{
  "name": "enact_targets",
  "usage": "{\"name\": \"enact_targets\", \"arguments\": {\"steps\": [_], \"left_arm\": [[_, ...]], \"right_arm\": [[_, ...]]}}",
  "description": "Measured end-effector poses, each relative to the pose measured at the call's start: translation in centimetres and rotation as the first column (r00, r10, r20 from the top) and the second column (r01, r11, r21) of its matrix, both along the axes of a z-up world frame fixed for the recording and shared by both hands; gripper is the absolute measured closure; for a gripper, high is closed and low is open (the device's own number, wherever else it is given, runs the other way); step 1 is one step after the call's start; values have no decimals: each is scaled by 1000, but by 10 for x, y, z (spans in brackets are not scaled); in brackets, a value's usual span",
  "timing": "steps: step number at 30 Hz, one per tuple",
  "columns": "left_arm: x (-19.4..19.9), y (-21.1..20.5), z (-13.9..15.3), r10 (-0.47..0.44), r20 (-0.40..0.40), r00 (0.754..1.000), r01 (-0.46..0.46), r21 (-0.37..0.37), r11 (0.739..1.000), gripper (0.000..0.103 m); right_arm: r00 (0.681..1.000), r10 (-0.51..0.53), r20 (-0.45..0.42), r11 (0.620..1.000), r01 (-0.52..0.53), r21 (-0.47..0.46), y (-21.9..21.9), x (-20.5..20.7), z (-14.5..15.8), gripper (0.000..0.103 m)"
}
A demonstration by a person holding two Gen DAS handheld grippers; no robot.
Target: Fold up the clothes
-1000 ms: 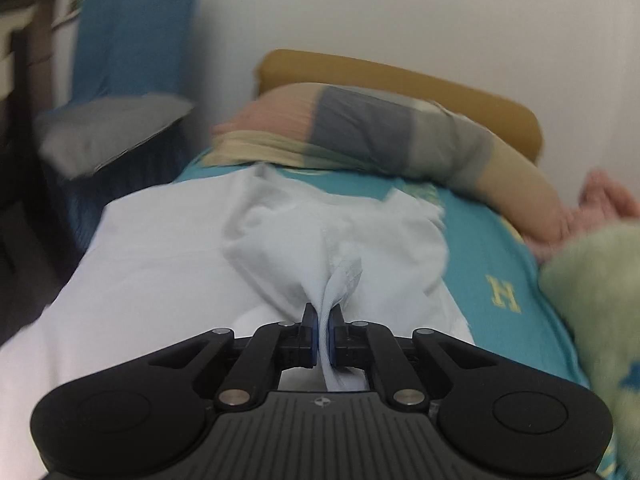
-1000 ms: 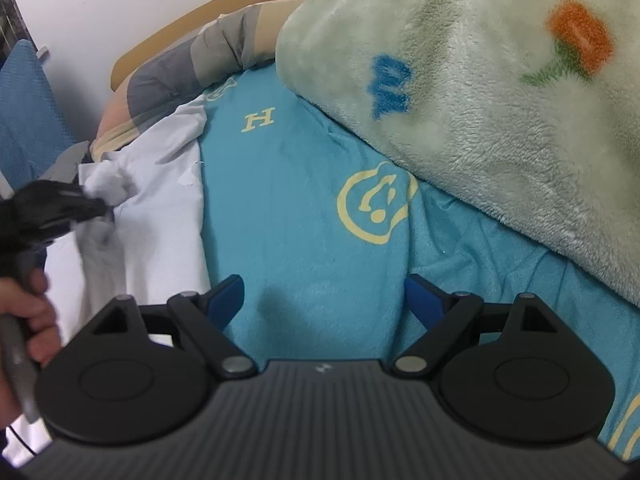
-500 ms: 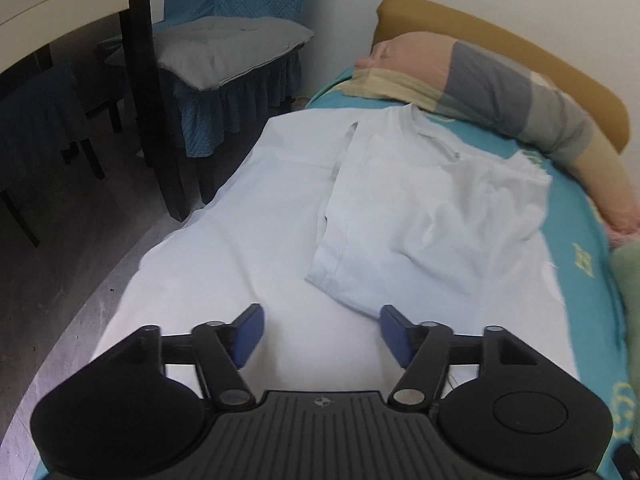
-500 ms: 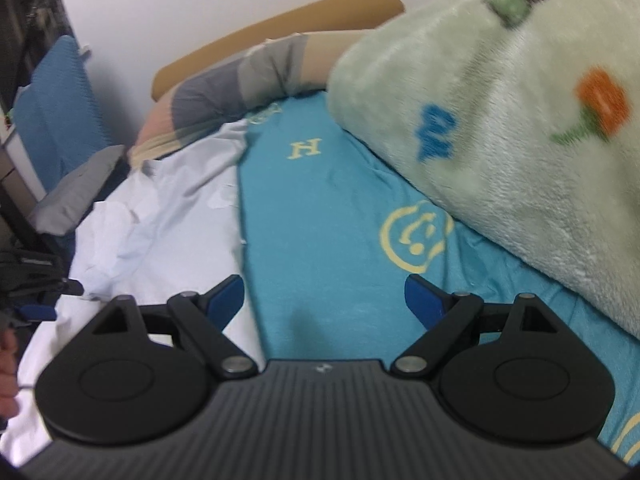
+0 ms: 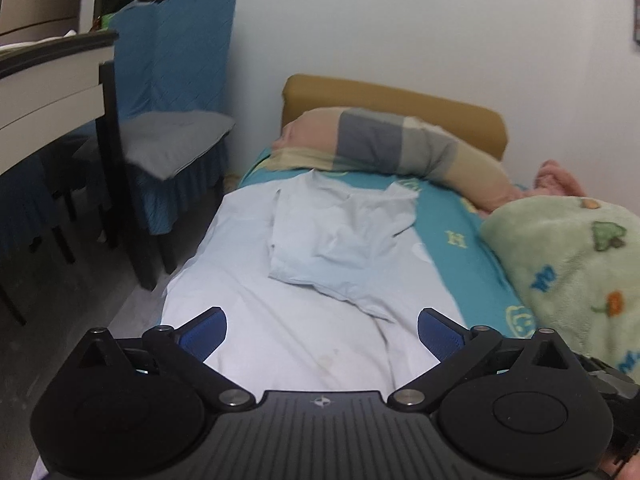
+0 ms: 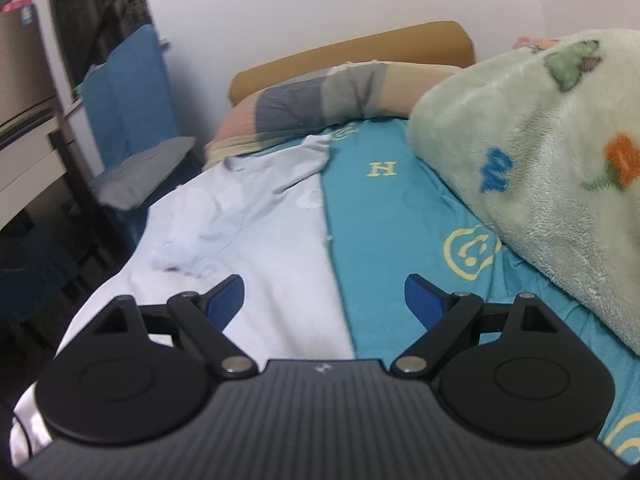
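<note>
A pale blue garment [image 5: 340, 232] lies loosely folded on a white cloth [image 5: 256, 320] spread over the bed; in the right wrist view the garment [image 6: 240, 200] lies ahead to the left. My left gripper [image 5: 322, 332] hangs open above the white cloth, short of the garment, with nothing between its blue pads. My right gripper [image 6: 324, 298] is open too, over the line where the white cloth [image 6: 288, 280] meets the teal sheet [image 6: 380, 240]. Neither gripper touches the garment.
A striped pillow [image 5: 392, 144] lies against the tan headboard [image 5: 400, 100]. A green fleece blanket [image 6: 540, 168] is heaped on the bed's right side. A blue-covered chair [image 5: 172, 128] with a grey cushion and a dark table leg [image 5: 112, 152] stand left of the bed.
My left gripper let go of the garment, opened and pulled back from it. The garment now lies flat on the white cloth. My right gripper stayed open and drew back a little.
</note>
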State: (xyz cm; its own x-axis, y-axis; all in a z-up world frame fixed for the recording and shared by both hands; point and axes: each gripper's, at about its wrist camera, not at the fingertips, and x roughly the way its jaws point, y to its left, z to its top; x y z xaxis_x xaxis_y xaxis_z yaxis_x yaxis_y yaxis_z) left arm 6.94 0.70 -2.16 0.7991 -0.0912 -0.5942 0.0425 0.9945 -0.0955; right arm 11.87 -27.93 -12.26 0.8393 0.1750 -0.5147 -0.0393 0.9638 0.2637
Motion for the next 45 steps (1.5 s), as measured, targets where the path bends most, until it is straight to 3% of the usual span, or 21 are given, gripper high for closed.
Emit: {"name": "enact_targets", "arguments": {"steps": [5,10,15,19,22,26,31,34,36,38,41,45], "left_arm": [[-5,14,13,-27,33,999,29,-59,998,0],[-9,41,14,-11,53,999,15,-90,996,0],[-4,70,8,27,48,998,-23,-94,995,0],[9,101,-7,103,-7,995,-102,-156,982,0],[18,130,-21,201,-52,978,-208,-189,960,0],[29,163,-42,317,-117,941,-337,-227,914,1],[42,191,-65,417,-185,890,-454,-262,852,1],[50,197,-75,446,-215,869,-491,-261,831,1],[56,200,-80,462,-233,856,-512,-253,821,1],[62,201,-85,474,-247,845,-528,-243,814,2],[67,198,-87,482,-243,842,-532,-226,816,2],[60,195,-84,501,-195,843,-536,-232,812,2]], "right_arm": [[997,61,-49,997,-64,-44,15,-5,4,15],[982,157,-103,982,-167,-88,48,24,13,15],[928,335,-165,912,-363,-190,125,95,31,15],[853,473,-219,799,-520,-302,217,154,44,15],[781,563,-269,698,-624,-351,290,192,34,15],[684,637,-356,562,-728,-392,374,222,-4,15],[559,690,-460,361,-817,-450,461,238,-62,15],[519,647,-558,244,-835,-493,492,242,-102,16],[558,645,-523,279,-809,-518,487,241,-94,32],[603,646,-468,334,-774,-538,479,241,-81,39],[667,640,-381,414,-717,-561,467,241,-60,92],[742,617,-261,517,-633,-576,451,240,-33,96]]}}
